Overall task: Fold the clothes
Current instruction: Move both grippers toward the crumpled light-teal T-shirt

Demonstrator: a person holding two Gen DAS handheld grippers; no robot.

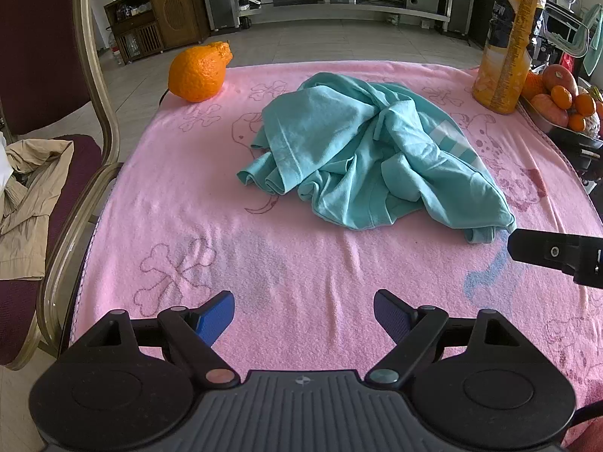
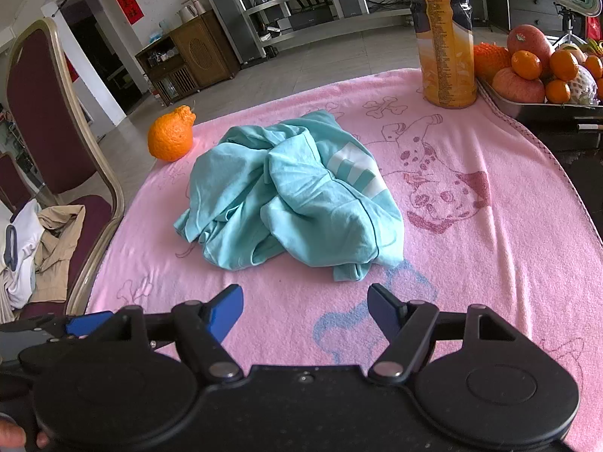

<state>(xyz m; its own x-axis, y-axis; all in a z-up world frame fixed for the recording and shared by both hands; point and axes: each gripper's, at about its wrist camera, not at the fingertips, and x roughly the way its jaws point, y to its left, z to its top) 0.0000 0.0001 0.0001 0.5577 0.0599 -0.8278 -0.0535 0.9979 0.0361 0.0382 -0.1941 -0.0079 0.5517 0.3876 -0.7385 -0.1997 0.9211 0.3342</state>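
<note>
A crumpled teal garment (image 1: 361,158) with white stripes lies in a heap in the middle of a pink towel (image 1: 264,256) that covers the table. My left gripper (image 1: 303,314) hovers open over bare towel, short of the heap's near edge, with nothing between its blue pads. In the right wrist view the same teal garment (image 2: 297,196) lies just beyond my right gripper (image 2: 305,310), which is open and empty, close to the heap's near hem. One finger of the right gripper (image 1: 554,252) shows at the right edge of the left wrist view.
A large orange citrus fruit (image 1: 199,73) sits at the towel's far left corner. A tall orange juice bottle (image 1: 508,37) stands at the far right, beside a tray of fruit (image 2: 535,71). A maroon chair (image 1: 49,113) with beige clothes (image 1: 30,203) stands left of the table.
</note>
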